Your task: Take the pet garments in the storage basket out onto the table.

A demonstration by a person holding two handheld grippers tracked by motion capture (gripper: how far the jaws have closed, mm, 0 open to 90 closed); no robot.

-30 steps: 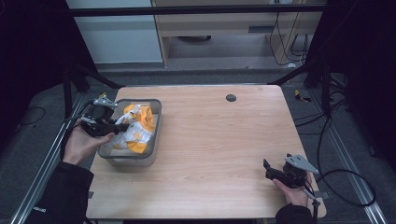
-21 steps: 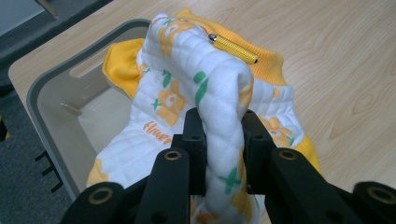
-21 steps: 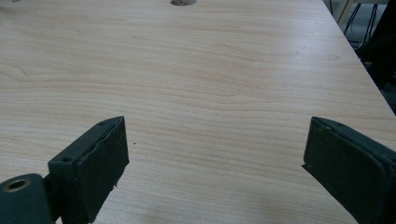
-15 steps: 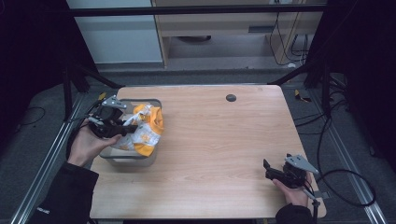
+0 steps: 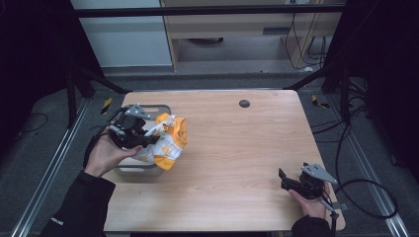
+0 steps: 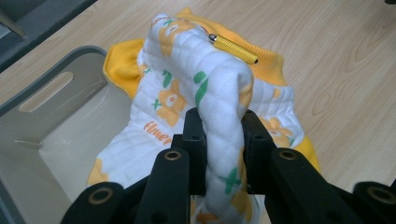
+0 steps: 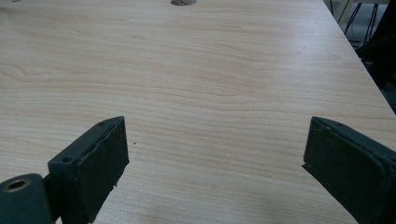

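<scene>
Wooden table, dark floor around. Left gripper clamped on a fold of white-and-orange quilted garment, which hangs over the grey bin's right rim at table's left. Right gripper near right corner, jaws wide apart, holding nothing, over bare wood
</scene>
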